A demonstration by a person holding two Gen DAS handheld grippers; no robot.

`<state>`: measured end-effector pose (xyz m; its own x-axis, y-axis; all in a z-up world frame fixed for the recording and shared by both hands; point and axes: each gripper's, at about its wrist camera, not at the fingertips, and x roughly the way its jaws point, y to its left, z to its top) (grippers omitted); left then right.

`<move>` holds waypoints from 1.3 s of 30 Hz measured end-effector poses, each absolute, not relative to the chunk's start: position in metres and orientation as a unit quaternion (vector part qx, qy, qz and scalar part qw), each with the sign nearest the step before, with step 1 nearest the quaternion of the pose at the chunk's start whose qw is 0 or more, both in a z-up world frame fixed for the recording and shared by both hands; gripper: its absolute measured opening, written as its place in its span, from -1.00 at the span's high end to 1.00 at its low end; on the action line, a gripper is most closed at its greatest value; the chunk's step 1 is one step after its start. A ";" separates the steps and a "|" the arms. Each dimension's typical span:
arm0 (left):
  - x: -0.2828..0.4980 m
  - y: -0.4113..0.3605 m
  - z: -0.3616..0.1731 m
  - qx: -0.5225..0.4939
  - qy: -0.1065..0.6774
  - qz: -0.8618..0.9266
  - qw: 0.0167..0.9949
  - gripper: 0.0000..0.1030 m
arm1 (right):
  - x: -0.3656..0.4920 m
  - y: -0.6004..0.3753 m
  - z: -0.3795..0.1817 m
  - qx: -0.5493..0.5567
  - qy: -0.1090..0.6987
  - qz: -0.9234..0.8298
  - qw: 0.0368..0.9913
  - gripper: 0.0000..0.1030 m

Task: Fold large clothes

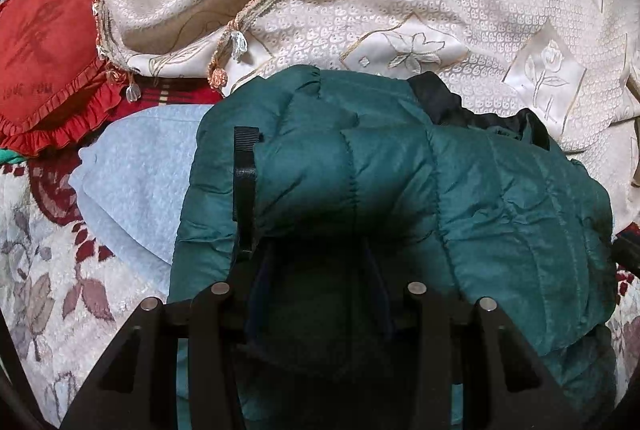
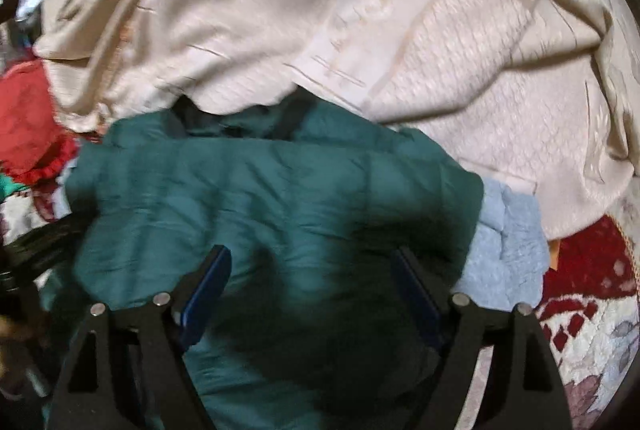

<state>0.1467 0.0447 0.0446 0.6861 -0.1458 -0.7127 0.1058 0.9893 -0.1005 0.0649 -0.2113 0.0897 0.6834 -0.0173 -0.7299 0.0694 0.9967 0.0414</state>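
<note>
A dark green quilted puffer jacket point(image 1: 392, 174) lies bunched on a floral bed cover, with black lining at its far edge. It fills the middle of the right wrist view point(image 2: 260, 198) too. My left gripper point(image 1: 318, 270) is buried in the jacket; its blue-padded fingers point(image 1: 260, 290) press around a thick fold of it. A black strap point(image 1: 245, 186) runs along the jacket's left side. My right gripper point(image 2: 316, 270) is open, fingers point(image 2: 208, 290) wide apart over the jacket, nothing clamped. This view is blurred.
A cream embroidered cloth point(image 1: 360, 2) with beaded tassels is heaped behind the jacket. A red frilled cushion point(image 1: 48, 70) lies at left. A light blue towel point(image 1: 136, 182) lies under the jacket, also visible at right point(image 2: 508, 250). The floral bed cover point(image 1: 48, 270) surrounds them.
</note>
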 end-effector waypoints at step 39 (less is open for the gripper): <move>0.154 0.040 0.039 0.004 0.395 -0.079 0.915 0.51 | 0.104 -0.250 0.088 0.051 0.422 -0.049 0.904 -0.70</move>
